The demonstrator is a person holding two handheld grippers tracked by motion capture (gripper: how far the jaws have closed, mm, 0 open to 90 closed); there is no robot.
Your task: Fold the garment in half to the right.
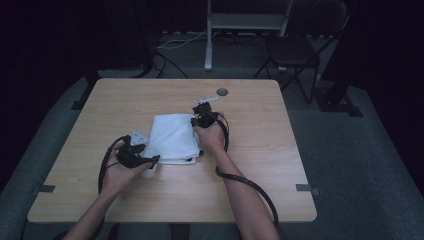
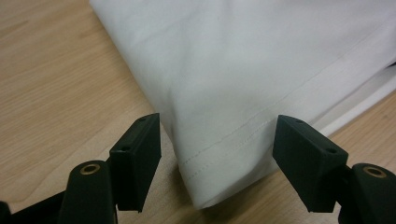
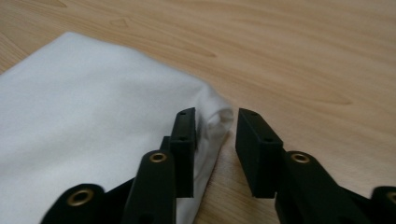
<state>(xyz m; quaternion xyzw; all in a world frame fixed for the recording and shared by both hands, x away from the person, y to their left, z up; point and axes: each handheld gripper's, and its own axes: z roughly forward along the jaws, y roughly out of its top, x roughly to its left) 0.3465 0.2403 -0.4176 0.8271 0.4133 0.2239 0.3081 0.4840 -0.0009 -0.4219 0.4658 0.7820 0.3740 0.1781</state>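
- A folded white cloth (image 1: 172, 138) is lying near the middle of the table (image 1: 90, 110), with both grippers being held at its edges.
- Left gripper (image 1: 150, 161) is being held at the cloth's near left corner; jaws are standing wide, released, nothing being pinched.
- In the left gripper view the hemmed corner of the cloth (image 2: 224, 154) is lying between the two jaws, nearer the left one, touching neither pad as far as can be told.
- Right gripper (image 1: 200, 107) is being held at the far right corner of the cloth; jaws are standing a little apart.
- In the right gripper view a bunched corner tip (image 3: 215, 116) is poking up into the gap; the left pad (image 3: 184, 135) is lying against the fabric, the right pad (image 3: 254, 149) is standing clear. The corner is judged as not being gripped.
- Step in hand, as judged: both corners are being taken up for another fold or a lift.
- To be done well: every layer at each corner is being gathered before the jaws are closed, not the top sheet alone; the left gripper is being pushed further in so the hem is seated deep between the pads.
- The right jaws are better being re-centred on the bunched tip, since it is sitting off to one side.
- Both corners are best being lifted together and level, so the folded stack is not being skewed.
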